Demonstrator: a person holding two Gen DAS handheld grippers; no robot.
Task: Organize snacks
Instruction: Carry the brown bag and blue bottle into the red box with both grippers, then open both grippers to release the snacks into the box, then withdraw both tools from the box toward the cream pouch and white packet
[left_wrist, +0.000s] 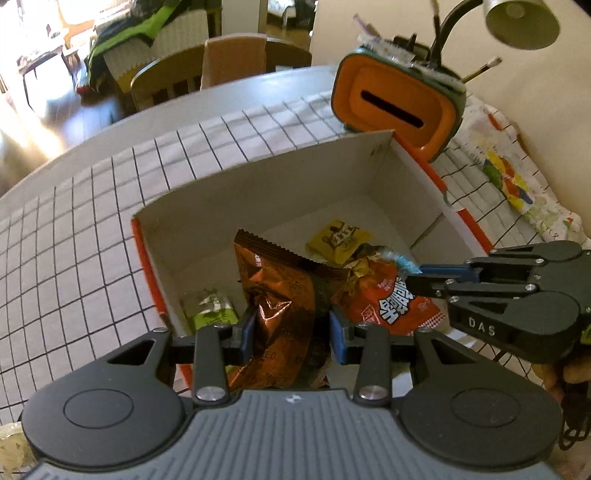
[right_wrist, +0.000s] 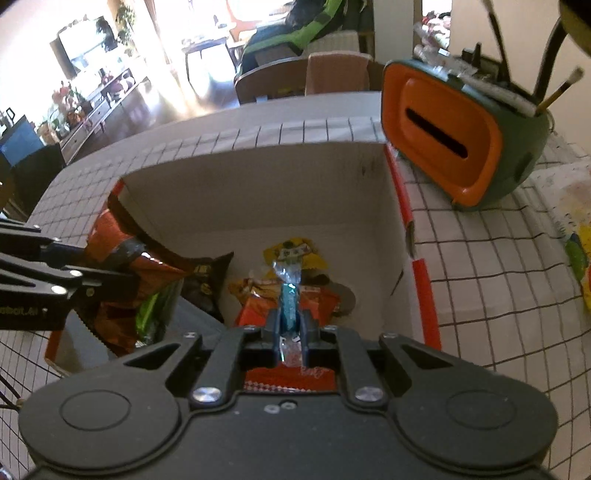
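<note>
Snacks are seen gathered in an open white cardboard box (left_wrist: 258, 192) with orange outer edges, set on a surface covered by a white cloth with a black grid (left_wrist: 74, 240). From the left wrist view, the left tongs (left_wrist: 291, 332) are shown pinching a copper-brown foil cookie packet (left_wrist: 280, 295) between blue pads, the packet held upright over the near left part of the box. To the right, the right tongs (left_wrist: 413, 275) are pressed together on the crinkled blue end of a small wrapper (left_wrist: 400, 260), which is held above an orange snack bag (left_wrist: 384, 299) lying in the box. A yellow packet (left_wrist: 338, 238) is seen on the box floor towards the far side, and a green packet (left_wrist: 210, 308) rests in the near left corner. From the right wrist view, the blue wrapper (right_wrist: 289, 295) is seen clamped between the right tongs (right_wrist: 290, 328), with the orange bag (right_wrist: 258, 306) below and the yellow packet (right_wrist: 291, 254) beyond. An orange and green holder (left_wrist: 399, 107) stands beyond the box at the far right, with brushes rising from its top. A colourful cloth (left_wrist: 517, 184) lies at the far right.
</note>
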